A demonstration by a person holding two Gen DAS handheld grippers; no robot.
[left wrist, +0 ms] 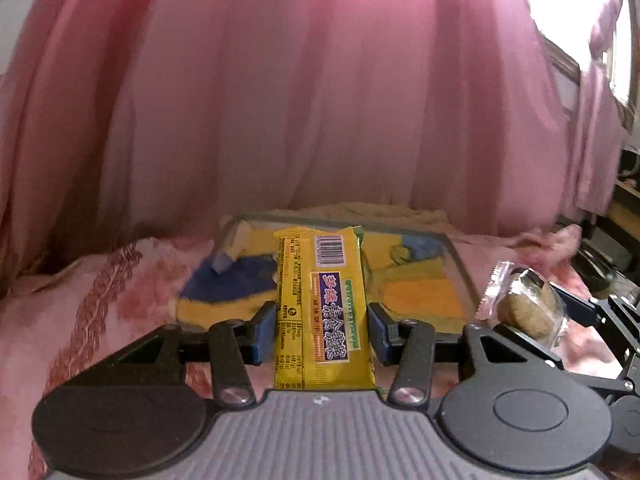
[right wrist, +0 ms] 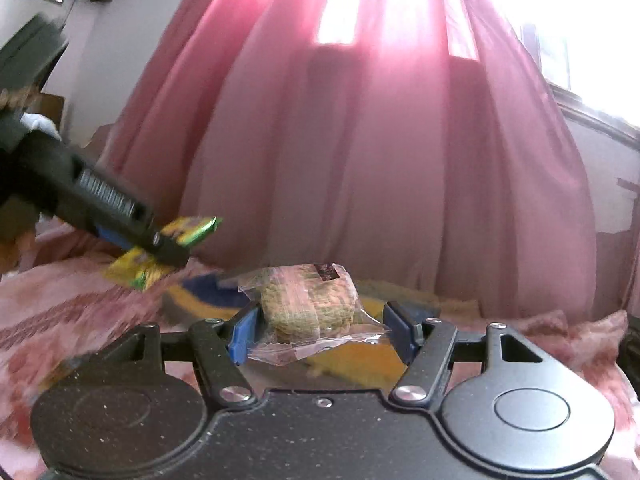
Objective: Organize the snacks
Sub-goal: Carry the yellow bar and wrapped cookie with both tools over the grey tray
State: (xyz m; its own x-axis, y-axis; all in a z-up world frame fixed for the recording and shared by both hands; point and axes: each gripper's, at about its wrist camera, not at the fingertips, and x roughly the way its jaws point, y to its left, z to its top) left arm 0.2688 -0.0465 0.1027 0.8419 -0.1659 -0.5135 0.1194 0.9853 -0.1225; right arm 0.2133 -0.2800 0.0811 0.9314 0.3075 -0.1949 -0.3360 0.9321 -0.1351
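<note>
Left wrist: left claw (left wrist: 322, 330) grips yellow packet (left wrist: 322, 316) above tray (left wrist: 460, 264).

Pink curtain (left wrist: 320, 100) fills the back of both views, hanging in long folds down to the bed. Strong daylight through it up top in the right wrist view (right wrist: 400, 8), blown out at upper right by the window (right wrist: 592, 40). Window frame edge (left wrist: 564, 64) shows at the right in the left wrist view. Pink floral bedspread (left wrist: 80, 300) covers the foreground surface. White wall (right wrist: 108, 40) at upper left. Dark furniture (left wrist: 624, 208) at far right, blurred, cannot tell what.
</note>
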